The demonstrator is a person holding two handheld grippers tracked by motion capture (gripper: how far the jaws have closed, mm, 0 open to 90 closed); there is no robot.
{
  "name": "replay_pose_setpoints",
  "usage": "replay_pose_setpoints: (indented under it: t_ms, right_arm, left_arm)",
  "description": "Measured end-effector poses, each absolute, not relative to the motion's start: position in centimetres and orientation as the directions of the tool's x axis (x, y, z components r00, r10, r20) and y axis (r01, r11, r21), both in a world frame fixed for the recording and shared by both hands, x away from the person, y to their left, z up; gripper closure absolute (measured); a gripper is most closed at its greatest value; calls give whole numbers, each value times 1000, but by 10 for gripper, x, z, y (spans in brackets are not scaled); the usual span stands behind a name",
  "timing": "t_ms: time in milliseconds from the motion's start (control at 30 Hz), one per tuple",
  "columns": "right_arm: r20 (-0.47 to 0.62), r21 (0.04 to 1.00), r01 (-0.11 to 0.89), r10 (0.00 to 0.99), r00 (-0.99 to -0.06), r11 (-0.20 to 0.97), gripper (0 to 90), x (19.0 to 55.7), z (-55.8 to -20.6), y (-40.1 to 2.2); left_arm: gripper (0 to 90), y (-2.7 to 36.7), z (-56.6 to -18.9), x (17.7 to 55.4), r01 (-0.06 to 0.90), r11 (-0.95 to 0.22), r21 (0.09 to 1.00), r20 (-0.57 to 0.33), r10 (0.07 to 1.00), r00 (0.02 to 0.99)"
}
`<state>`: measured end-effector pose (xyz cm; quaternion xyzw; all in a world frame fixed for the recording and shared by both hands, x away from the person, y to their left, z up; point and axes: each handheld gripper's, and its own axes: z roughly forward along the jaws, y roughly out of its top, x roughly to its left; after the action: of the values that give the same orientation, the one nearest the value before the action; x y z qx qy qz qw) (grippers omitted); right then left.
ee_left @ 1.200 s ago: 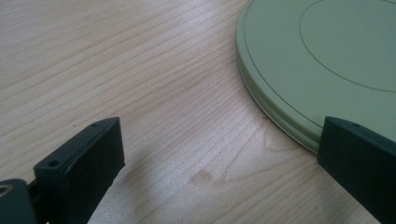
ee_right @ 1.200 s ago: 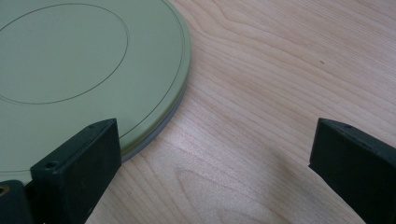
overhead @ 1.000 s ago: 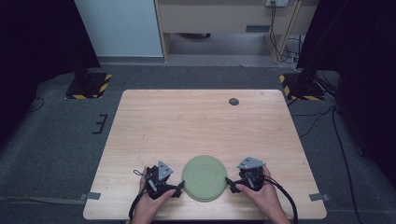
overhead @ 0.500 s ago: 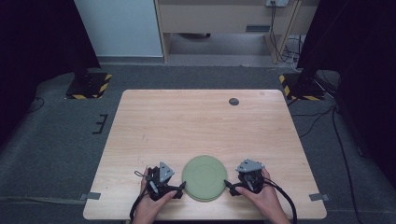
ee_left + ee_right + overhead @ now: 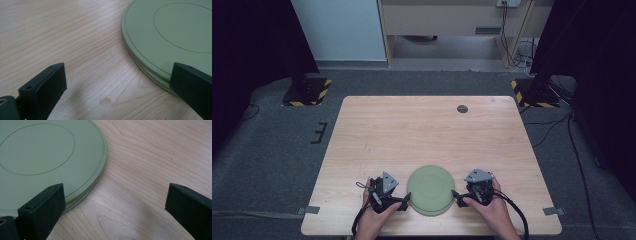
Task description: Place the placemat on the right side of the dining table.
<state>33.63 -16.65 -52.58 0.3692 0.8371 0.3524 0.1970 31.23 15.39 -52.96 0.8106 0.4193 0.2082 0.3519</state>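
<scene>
Flanking: left gripper (image 5: 404, 202) and right gripper (image 5: 455, 196) sit one at each side of the round, flat, pale green plastic plate (image 5: 430, 189), near the near edge of the light wooden table (image 5: 427, 130).
Change: over the last second both grippers have barely moved; the right one has edged slightly in toward the rim.
Meaning: probably a two-sided pickup about to begin, with nothing gripped yet.
Left gripper: spread wide, one jaw over the rim, the other over bare wood.
Plate look: matte, with an engraved inner ring; a second rim shows beneath, so it looks like two stacked.
Right gripper: spread wide, one jaw over the rim.
Far right: a small dark round disc (image 5: 462, 108) lies well apart.
</scene>
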Motion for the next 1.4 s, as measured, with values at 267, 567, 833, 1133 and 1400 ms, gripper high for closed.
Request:
replay_pose_setpoints:
  t_ms: [267, 567, 833, 1133, 1400]
  right_arm:
    - [-54, 734, 476, 740, -670, 484, 55, 335, -524, -168]
    - [-65, 734, 472, 742, -667, 489, 37, 335, -525, -165]
    - [-65, 736, 478, 754, -654, 479, 45, 337, -525, -165]
    - [-61, 735, 471, 739, -671, 488, 59, 333, -525, -164]
    - [-68, 734, 473, 746, -663, 488, 40, 335, -525, -163]
  left_arm:
    - [29, 154, -529, 310, 524, -406, 749, 46, 820, 570]
    - [13, 153, -529, 313, 529, -402, 747, 50, 828, 558]
    - [18, 153, -530, 314, 529, -396, 751, 52, 834, 550]
    - [21, 150, -529, 312, 522, -406, 750, 56, 825, 562]
    - [15, 150, -529, 313, 523, -399, 753, 59, 833, 551]
